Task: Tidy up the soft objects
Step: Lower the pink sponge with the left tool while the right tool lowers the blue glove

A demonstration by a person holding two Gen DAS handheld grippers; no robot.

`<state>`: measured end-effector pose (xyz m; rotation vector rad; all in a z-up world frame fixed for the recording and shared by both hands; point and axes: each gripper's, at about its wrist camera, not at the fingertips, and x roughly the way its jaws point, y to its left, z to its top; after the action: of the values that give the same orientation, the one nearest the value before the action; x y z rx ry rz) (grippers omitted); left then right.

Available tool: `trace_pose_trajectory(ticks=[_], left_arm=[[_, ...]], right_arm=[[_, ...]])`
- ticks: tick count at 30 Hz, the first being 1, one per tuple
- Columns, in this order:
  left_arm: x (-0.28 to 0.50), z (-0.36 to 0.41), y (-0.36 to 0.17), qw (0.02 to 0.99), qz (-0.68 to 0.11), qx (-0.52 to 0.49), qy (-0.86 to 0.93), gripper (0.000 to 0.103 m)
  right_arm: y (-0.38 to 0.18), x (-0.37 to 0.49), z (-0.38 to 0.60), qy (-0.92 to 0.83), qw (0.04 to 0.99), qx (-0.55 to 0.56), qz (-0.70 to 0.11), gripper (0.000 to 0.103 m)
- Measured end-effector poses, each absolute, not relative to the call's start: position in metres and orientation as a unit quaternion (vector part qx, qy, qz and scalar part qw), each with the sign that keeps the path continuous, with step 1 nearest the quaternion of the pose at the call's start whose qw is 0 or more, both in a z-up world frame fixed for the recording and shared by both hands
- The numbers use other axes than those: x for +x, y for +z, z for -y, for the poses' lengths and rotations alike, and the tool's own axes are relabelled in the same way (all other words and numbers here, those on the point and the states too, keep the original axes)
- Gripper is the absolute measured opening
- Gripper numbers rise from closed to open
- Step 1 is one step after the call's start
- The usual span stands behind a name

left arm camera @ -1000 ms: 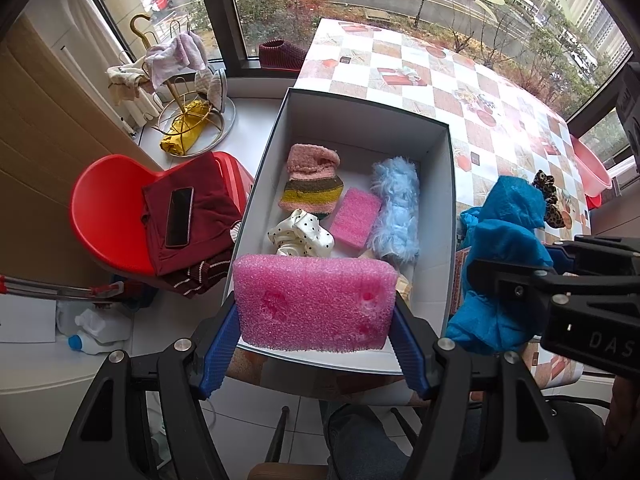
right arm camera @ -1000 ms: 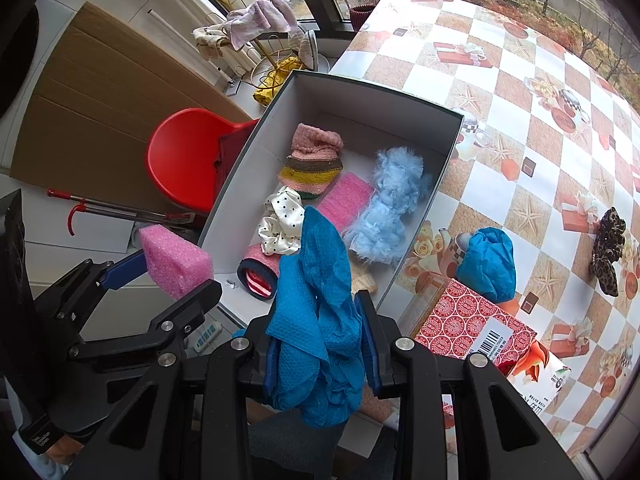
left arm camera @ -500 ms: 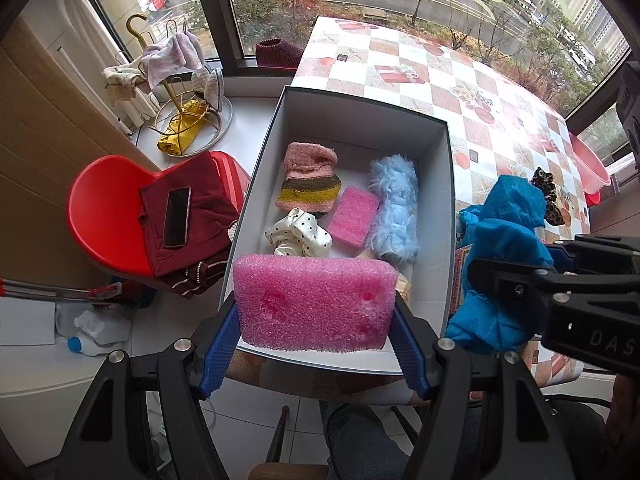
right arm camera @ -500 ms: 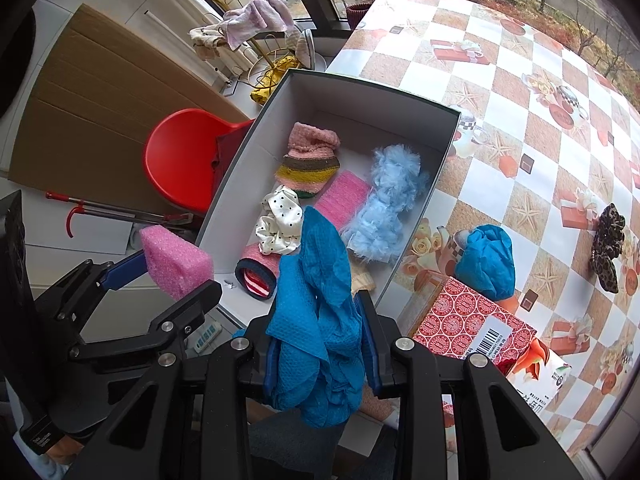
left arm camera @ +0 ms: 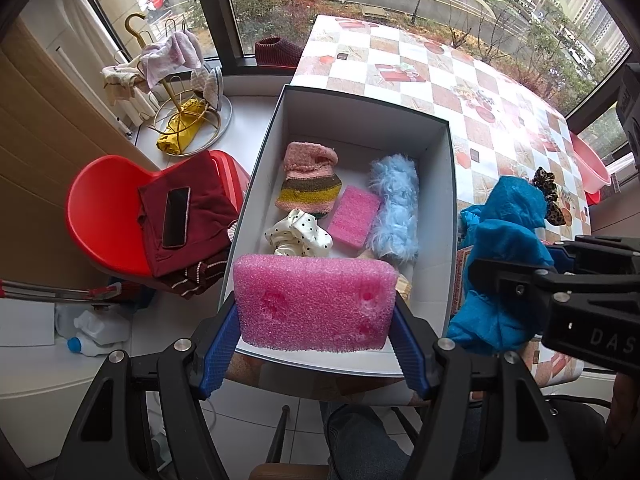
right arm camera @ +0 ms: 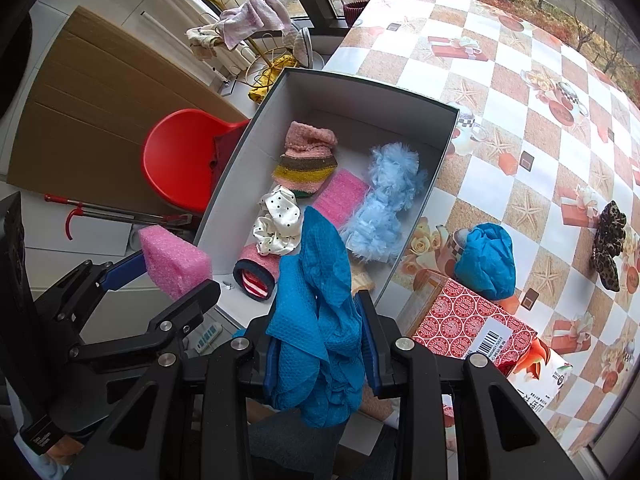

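Checkered oilcloth covers the table (right arm camera: pixel 520 80) under your open white box (left arm camera: pixel 448 216), and both claws hang above its near end. Your left gripper (left arm camera: pixel 314 334) stands wide, clamped on a pink foam block (left arm camera: pixel 316 302); your right gripper (right arm camera: pixel 320 344), nearly closed, pinches a blue cloth (right arm camera: pixel 316 320). Released here, the foam could bounce off the rim, the cloth could drape outside, and farther off another blue cloth (right arm camera: pixel 486 262) and a leopard scrunchie (right arm camera: pixel 608 246) lie unboxed.

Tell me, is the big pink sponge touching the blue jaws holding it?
Touching. The left wrist view shows the big pink sponge squeezed in the left gripper, both blue jaws pressed flat against its two ends with no gap showing.
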<state>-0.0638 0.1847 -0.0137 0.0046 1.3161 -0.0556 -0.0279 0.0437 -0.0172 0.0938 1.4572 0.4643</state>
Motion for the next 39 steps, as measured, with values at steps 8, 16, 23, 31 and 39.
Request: trace_pose_trajectory(ticks=[8, 16, 23, 31, 39], left_arm=[[-0.062, -0.186, -0.015, 0.788, -0.615, 0.007, -0.030, 0.073], [-0.061, -0.186, -0.016, 0.787, -0.616, 0.007, -0.030, 0.073], [-0.061, -0.188, -0.019, 0.786, -0.618, 0.004, -0.026, 0.073], [-0.057, -0.190, -0.019, 0.783, -0.621, 0.008, -0.029, 0.073], [-0.054, -0.191, -0.019, 0.784, -0.620, 0.008, -0.028, 0.073]], right_arm=[[-0.020, -0.026, -0.044, 0.207, 0.717, 0.050, -0.663, 0.035], [-0.021, -0.022, -0.042, 0.201, 0.716, 0.058, -0.666, 0.035], [-0.024, -0.021, -0.040, 0.195, 0.711, 0.065, -0.672, 0.035], [-0.026, -0.021, -0.041, 0.195, 0.709, 0.067, -0.674, 0.035], [-0.026, -0.017, -0.034, 0.186, 0.712, 0.077, -0.673, 0.035]])
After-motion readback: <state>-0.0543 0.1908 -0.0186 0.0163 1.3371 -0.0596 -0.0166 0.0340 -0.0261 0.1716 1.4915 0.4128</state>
